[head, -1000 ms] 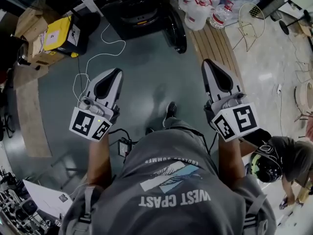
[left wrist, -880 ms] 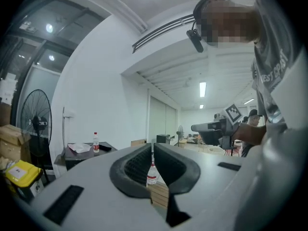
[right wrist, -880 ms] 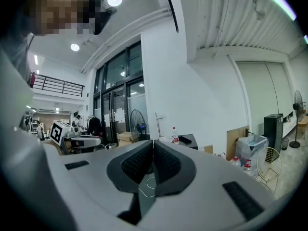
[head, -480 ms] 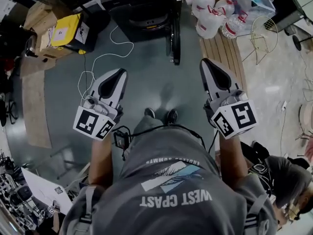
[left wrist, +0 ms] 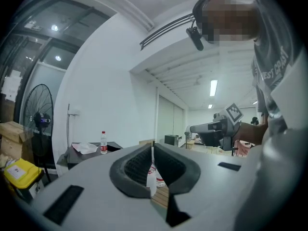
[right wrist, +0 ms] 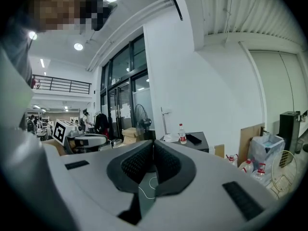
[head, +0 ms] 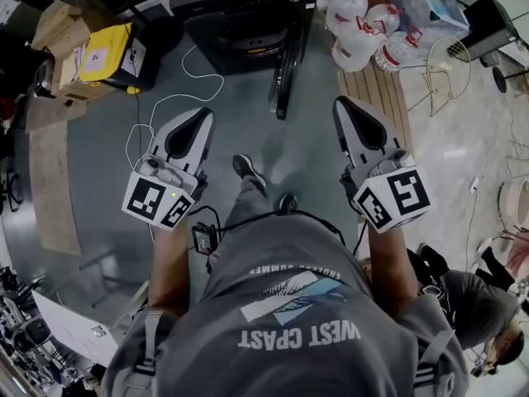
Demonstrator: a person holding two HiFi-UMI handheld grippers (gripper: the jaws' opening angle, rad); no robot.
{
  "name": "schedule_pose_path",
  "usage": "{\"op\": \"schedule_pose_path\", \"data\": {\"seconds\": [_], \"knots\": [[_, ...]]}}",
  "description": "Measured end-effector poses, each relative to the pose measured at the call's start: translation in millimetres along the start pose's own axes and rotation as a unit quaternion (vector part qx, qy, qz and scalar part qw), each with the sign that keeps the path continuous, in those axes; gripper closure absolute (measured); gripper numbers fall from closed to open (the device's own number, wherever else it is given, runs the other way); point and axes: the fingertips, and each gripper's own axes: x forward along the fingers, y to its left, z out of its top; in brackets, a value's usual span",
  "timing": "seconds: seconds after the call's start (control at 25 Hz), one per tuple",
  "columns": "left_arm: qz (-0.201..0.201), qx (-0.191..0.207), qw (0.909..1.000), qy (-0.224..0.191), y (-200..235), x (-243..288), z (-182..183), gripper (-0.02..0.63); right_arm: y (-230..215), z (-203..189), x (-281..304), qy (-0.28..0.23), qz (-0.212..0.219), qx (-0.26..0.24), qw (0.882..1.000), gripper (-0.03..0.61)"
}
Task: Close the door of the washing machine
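Note:
The black washing machine (head: 244, 7) stands at the top of the head view. Its round door (head: 283, 73) hangs open, swung out toward me and seen edge-on. My left gripper (head: 201, 114) is shut and empty, held over the floor below and left of the door. My right gripper (head: 340, 103) is shut and empty too, to the right of the door, apart from it. In the left gripper view the jaws (left wrist: 152, 148) meet, with the machine's dark top (left wrist: 89, 153) and a bottle at the left. The right gripper (right wrist: 153, 148) points toward that same top (right wrist: 190, 141).
Water jugs (head: 359, 23) and wooden planks (head: 380, 98) lie right of the machine, a wire chair (head: 459, 64) further right. A yellow box (head: 99, 56) and cardboard boxes (head: 58, 23) sit left. A white cable (head: 178, 98) trails across the floor. Another person (head: 471, 304) crouches at lower right.
I have stepped toward the machine, and both shut grippers have travelled forward with me. The machine and its open door now lie nearer to the gripper tips.

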Motion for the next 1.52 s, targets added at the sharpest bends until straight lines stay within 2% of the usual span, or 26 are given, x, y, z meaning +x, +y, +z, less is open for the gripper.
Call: {"op": "schedule_pose_path", "data": {"seconds": [0.28, 0.6, 1.0, 1.24, 1.52], "knots": [[-0.006, -0.011, 0.9999, -0.002, 71, 26, 6, 0.584, -4, 12, 69, 0.01, -0.01, -0.001, 1.0, 0.549], [-0.033, -0.02, 0.9992, 0.001, 145, 62, 10, 0.584, -12, 21, 146, 0.018, -0.033, 0.005, 0.999, 0.549], [-0.057, -0.018, 0.9982, -0.006, 228, 81, 16, 0.584, -7, 28, 230, 0.02, -0.053, 0.0, 0.998, 0.549], [-0.046, -0.025, 0.9986, -0.011, 266, 86, 13, 0.584, -5, 27, 269, 0.03, -0.049, -0.005, 0.998, 0.549], [-0.023, -0.04, 0.999, -0.001, 291, 100, -9, 0.584, -21, 11, 311, 0.059, -0.028, -0.008, 0.998, 0.548]]}}
